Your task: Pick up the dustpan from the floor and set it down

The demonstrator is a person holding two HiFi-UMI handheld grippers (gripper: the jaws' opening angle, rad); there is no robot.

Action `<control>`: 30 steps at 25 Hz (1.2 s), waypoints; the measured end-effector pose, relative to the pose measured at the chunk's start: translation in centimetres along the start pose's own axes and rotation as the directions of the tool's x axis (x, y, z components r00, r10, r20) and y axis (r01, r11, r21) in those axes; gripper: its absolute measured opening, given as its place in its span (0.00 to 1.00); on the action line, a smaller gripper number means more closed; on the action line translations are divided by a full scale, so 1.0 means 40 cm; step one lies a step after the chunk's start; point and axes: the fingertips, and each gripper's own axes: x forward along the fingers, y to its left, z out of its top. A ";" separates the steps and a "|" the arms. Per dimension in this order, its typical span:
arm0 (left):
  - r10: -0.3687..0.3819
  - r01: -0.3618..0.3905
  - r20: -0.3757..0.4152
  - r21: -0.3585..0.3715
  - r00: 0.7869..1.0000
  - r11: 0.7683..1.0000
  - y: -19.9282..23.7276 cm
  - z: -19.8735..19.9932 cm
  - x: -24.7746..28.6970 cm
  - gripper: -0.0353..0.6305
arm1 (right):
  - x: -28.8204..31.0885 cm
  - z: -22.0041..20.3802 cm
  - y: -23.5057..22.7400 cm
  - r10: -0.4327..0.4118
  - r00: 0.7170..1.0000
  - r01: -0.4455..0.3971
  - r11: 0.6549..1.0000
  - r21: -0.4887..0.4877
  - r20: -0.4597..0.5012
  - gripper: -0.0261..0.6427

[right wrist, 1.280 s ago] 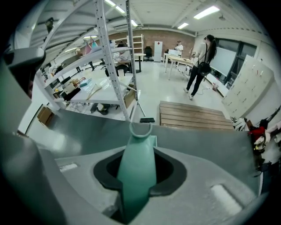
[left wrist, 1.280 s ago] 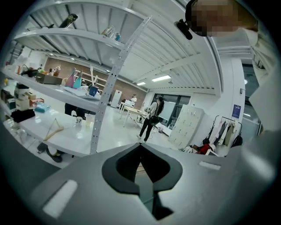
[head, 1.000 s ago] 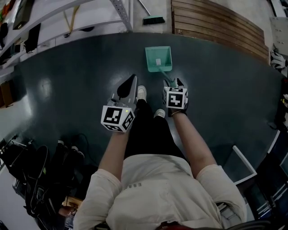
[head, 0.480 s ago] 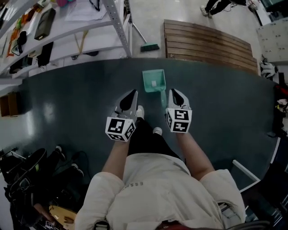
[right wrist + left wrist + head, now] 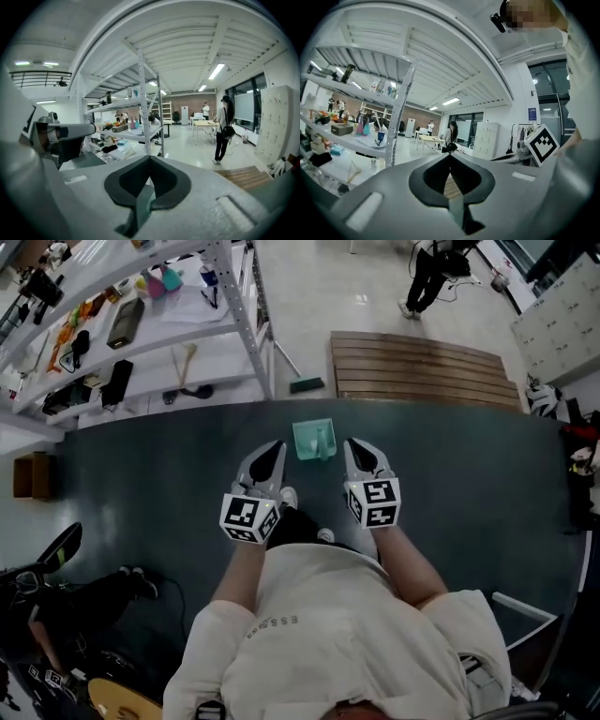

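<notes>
The green dustpan [image 5: 313,440] hangs above the dark floor mat [image 5: 141,474], between my two grippers in the head view. My right gripper [image 5: 352,444] is shut on its handle. In the right gripper view the teal handle [image 5: 143,206] runs down through the closed jaws of the right gripper [image 5: 150,157]. My left gripper [image 5: 276,445] is just left of the pan, jaws shut with their tips together and nothing gripped. In the left gripper view, the left gripper [image 5: 450,154] points roughly level into the room.
A metal shelving rack [image 5: 141,324] with clutter stands at the back left. A wooden slatted platform [image 5: 422,367] lies behind the mat, with a brush [image 5: 307,384] beside it. A person [image 5: 427,273] stands far back. Bags and cables [image 5: 56,615] lie at the lower left.
The right gripper closed on the dustpan's handle and lifted the pan off the floor. Both grippers rose, and the view drew back from the floor.
</notes>
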 end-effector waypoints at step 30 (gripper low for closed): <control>0.025 -0.024 0.036 -0.034 0.999 0.999 -0.475 -0.144 -0.734 0.08 | -0.746 -0.296 0.301 0.067 0.998 -0.066 0.996 0.053 -0.007 0.03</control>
